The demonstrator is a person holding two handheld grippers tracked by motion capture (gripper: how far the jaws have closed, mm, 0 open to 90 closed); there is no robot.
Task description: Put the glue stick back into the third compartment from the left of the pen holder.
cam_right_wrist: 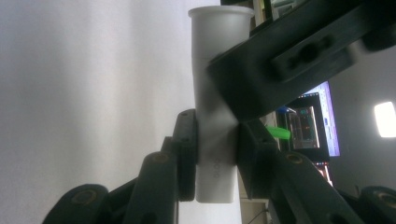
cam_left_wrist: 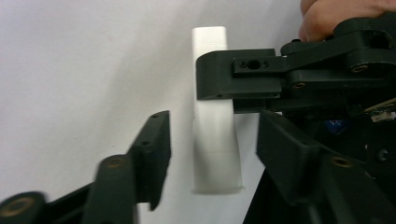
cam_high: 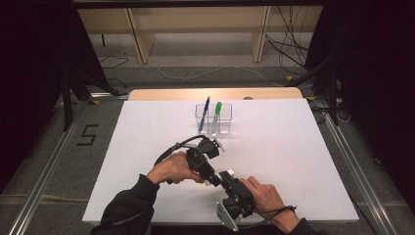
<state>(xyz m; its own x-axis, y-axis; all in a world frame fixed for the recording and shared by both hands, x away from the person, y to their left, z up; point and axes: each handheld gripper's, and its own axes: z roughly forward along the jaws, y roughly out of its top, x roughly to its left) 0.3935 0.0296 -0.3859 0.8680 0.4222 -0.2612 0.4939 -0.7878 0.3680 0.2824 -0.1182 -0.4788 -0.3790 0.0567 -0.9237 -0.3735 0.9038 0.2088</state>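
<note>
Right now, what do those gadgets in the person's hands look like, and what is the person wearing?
Both are black, angular, bolted linkages ending in two flat fingers. The left gripper trails a black cable; the right gripper carries a grey three-cornered plate. The person wears dark long sleeves.

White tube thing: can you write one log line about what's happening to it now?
white tube | right gripper: shut on it | left gripper: open around it | clear holder: blue pen, green marker

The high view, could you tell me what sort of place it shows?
Probably a lab or recording workspace: a white-topped table stands between metal floor rails, loose cables trail across the floor, and bare wooden shelving lines the back.
</note>
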